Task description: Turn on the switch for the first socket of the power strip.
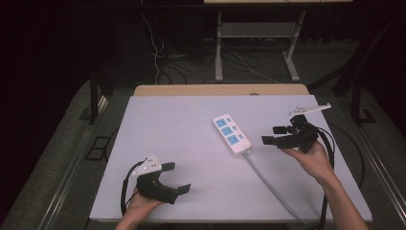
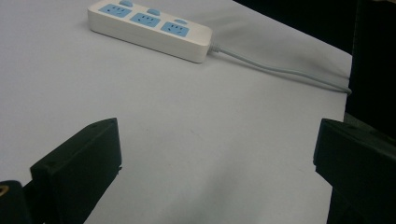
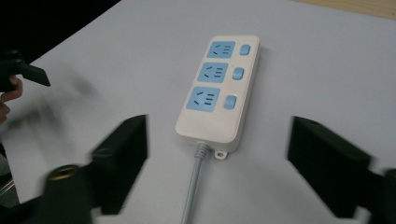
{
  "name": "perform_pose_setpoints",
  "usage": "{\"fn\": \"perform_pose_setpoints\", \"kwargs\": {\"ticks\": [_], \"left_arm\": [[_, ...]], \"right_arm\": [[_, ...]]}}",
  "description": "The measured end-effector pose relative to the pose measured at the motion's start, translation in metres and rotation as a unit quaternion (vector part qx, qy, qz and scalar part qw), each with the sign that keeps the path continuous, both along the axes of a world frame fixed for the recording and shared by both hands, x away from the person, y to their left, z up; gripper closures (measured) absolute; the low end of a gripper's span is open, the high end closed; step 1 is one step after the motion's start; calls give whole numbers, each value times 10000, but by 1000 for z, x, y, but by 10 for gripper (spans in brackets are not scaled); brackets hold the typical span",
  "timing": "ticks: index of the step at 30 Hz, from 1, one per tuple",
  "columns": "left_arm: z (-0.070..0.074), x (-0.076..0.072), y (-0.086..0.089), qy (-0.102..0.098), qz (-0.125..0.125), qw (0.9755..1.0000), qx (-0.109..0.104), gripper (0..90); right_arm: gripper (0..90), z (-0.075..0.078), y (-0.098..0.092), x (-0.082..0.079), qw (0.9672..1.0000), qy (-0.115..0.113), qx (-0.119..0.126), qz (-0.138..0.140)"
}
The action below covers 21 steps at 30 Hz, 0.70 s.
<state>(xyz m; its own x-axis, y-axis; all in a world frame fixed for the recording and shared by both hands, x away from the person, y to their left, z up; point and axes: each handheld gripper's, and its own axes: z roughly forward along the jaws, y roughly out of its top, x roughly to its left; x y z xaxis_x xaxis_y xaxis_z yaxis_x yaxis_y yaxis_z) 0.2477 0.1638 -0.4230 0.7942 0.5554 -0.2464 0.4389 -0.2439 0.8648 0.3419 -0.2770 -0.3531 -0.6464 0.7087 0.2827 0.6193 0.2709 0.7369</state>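
In the high view we see a white power strip [image 1: 231,134] with 3 blue sockets lying on the pale table [image 1: 182,158], its long axis running diagonally from the far left down to the near right, where its grey cable [image 1: 268,182] leaves toward the near edge. The right gripper [image 1: 276,135] is held just beside the cable end of the strip, its jaws apart and empty, pointing toward the strip. The left gripper [image 1: 178,178] rests low near the table's near edge, well apart from the strip, with its jaws also apart and holding nothing. In the left gripper view the 2 black jaws stand wide open over bare table, and the power strip [image 2: 149,29] lies far ahead of the fingers and a little to their left, its long side turned across the view, the cable [image 2: 280,70] going off to the right. In the right gripper view the jaws are open, somewhat blurred, and the power strip [image 3: 218,88] lies straight ahead between them, its long axis pointing away from the fingers, the cable end nearest. We judge that the right hand is the nearer one, and that its jaws already straddle the narrow width of the strip, so a grasp would need mainly a forward and downward approach.
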Motion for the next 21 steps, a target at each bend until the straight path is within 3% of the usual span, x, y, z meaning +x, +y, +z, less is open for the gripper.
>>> {"fn": "perform_pose_setpoints", "kwargs": {"ticks": [2, 21], "left_arm": [[0, 0, 0, 2, 5, 10000, -2, 0], [0, -1, -1, 3, 13, 10000, 4, 0]], "right_arm": [[6, -4, -2, -7, 10000, 16, 29, -49], [2, -28, -11, -36, 9991, 146, 385, 85]]}}
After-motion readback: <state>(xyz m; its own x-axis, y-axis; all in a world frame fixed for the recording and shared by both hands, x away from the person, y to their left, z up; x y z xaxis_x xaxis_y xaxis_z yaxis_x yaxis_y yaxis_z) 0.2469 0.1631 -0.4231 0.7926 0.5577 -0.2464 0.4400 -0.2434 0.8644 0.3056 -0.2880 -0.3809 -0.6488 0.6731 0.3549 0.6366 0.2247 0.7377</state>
